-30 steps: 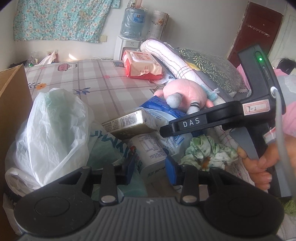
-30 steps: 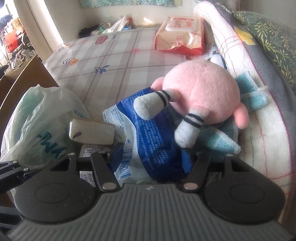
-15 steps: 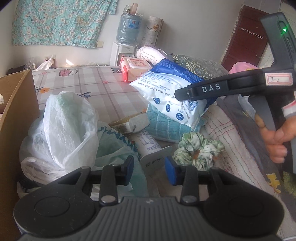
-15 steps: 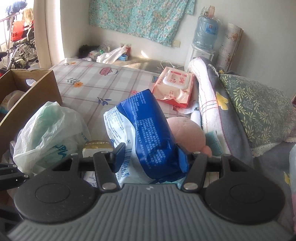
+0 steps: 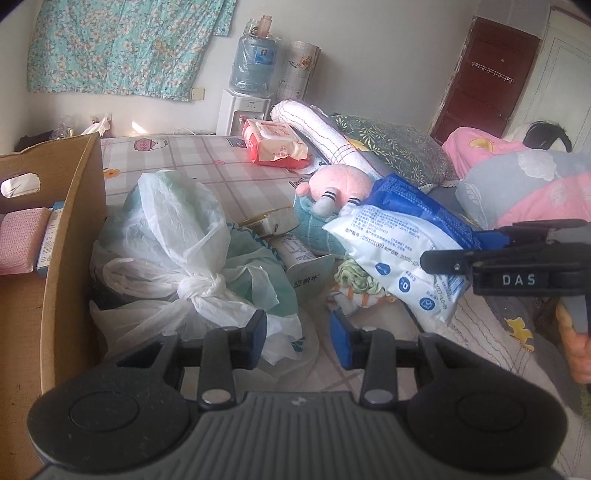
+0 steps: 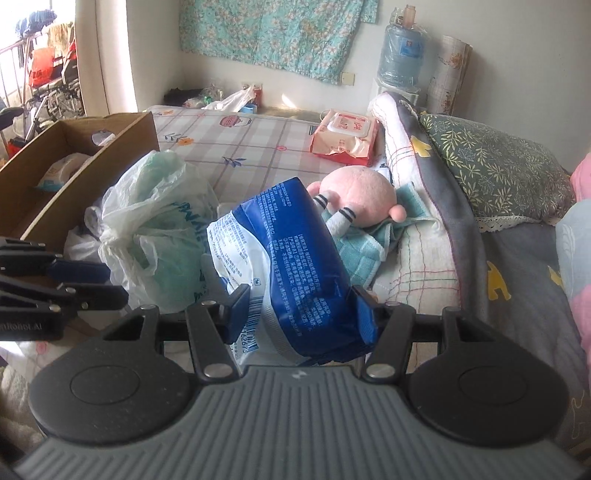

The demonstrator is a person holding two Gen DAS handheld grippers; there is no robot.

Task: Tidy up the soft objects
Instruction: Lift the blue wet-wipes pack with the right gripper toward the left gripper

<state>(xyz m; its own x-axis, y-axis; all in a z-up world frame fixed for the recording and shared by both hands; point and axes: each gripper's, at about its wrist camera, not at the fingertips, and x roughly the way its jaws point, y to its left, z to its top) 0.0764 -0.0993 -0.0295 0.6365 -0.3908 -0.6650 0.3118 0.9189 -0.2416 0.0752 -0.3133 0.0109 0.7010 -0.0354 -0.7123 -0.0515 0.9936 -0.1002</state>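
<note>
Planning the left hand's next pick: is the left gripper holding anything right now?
No. In the left wrist view the left gripper is open, with nothing between its blue pads, only the plastic bag and bed beyond.

A lived-in home bedroom.
A bed (image 6: 258, 144) with a checked sheet fills mid-frame, a leaf-print pillow (image 6: 495, 173) at right, a floral cloth (image 6: 273, 33) on the upper wall, a water dispenser (image 5: 247, 88) beside it.

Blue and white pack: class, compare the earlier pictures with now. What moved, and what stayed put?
The right claw, already shut on the blue and white pack, lifted it clear of the pink plush toy and carries it leftward. The left claw stayed open and empty; plush, white plastic bag and cardboard box stayed put.
</note>
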